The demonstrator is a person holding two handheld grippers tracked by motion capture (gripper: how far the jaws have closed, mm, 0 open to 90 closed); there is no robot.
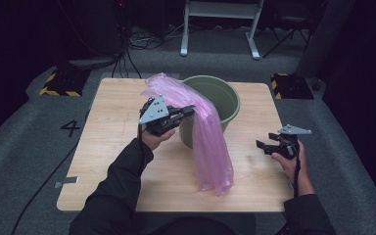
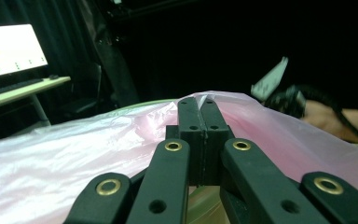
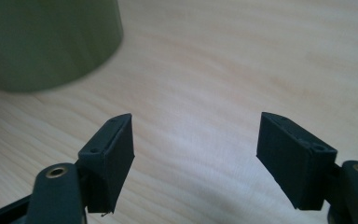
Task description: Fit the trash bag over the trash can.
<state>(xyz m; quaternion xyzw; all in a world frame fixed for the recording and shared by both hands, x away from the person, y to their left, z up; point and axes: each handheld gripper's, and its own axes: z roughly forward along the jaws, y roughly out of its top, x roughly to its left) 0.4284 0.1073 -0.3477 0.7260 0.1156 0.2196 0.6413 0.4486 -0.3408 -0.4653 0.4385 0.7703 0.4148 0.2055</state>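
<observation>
A green bucket [image 1: 227, 100] stands upright at the back middle of the wooden table [image 1: 112, 161]. A thin pink plastic bag [image 1: 210, 147] drapes over its near rim and hangs down onto the tabletop. My left gripper [image 1: 191, 109] is shut on the bag's upper part, just left of the bucket. In the left gripper view the closed jaws pinch the pink film [image 2: 98, 140] at their tips, my left gripper [image 2: 203, 100] held above the bucket's rim. My right gripper [image 1: 260, 145] hovers open above the table's right side, with bare wood between its jaws [image 3: 196, 140] and the bucket's wall [image 3: 46, 42] beyond.
A white desk frame [image 1: 220, 19] and cables stand on the floor behind the table. Black-and-yellow floor blocks [image 1: 61, 83] sit at both back corners. A lit monitor [image 2: 9, 49] is off to the side in the left gripper view.
</observation>
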